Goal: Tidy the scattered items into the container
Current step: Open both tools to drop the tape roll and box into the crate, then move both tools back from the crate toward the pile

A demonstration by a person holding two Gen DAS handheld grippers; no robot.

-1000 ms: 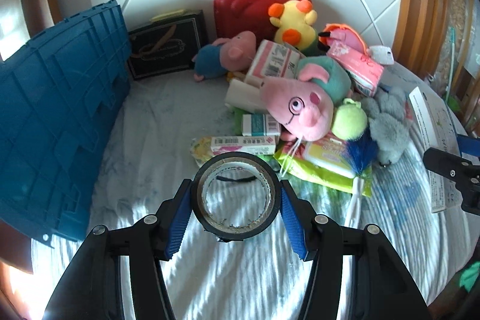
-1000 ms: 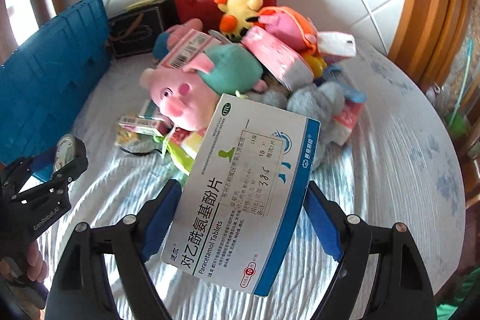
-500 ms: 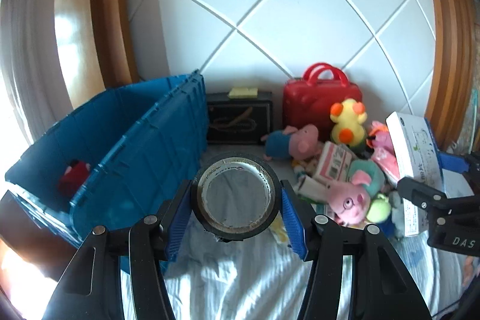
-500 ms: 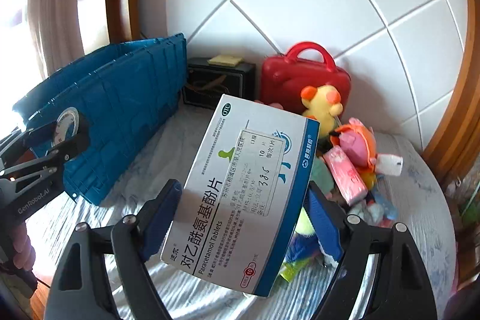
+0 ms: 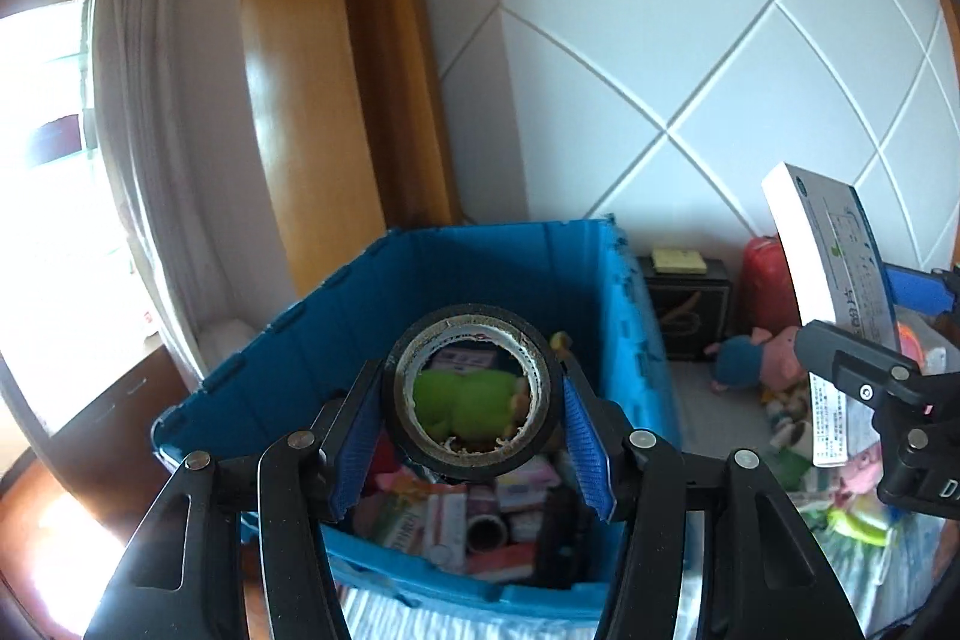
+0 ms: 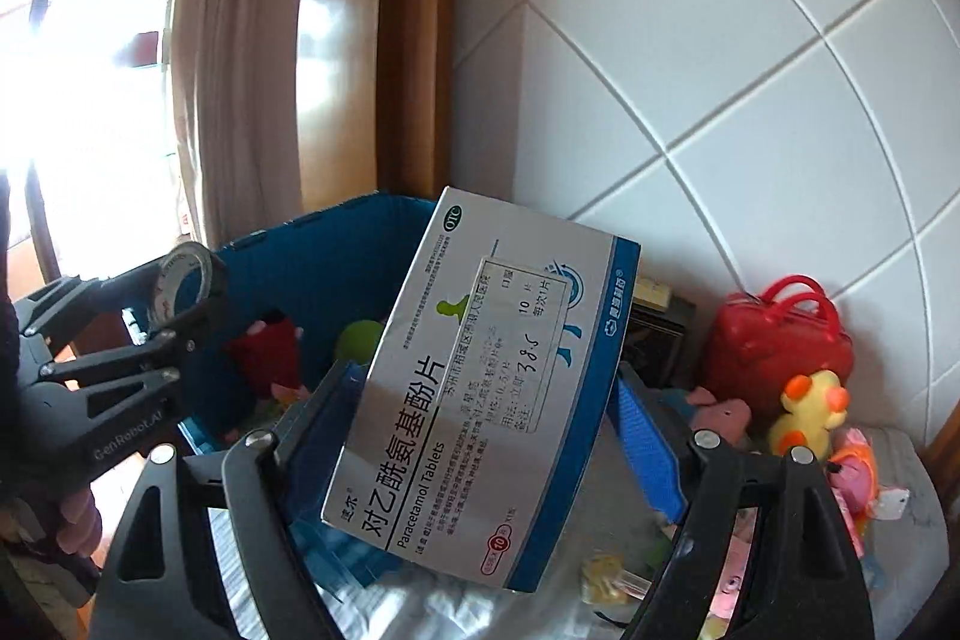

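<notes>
My left gripper (image 5: 474, 409) is shut on a black tape roll (image 5: 420, 436) and holds it above the open blue crate (image 5: 480, 274). The crate holds a green plush (image 5: 468, 400), small boxes and a tape roll. My right gripper (image 6: 492, 418) is shut on a white-and-blue paracetamol box (image 6: 480, 388) and holds it near the crate's right wall (image 6: 336, 256). The left gripper with its tape roll (image 6: 180, 280) shows at the left of the right wrist view. The box (image 5: 834, 268) shows at the right of the left wrist view.
A red case (image 6: 780, 340), a black box (image 5: 690, 304), a yellow duck plush (image 6: 810, 412), pink pig plushes (image 5: 774, 352) and other small items lie on the bed right of the crate. A tiled wall stands behind, a curtain (image 5: 144, 100) and window at left.
Both grippers have risen and swung left from the pile of toys to the blue crate, each still gripping its item. The crate's inside has come into view.
</notes>
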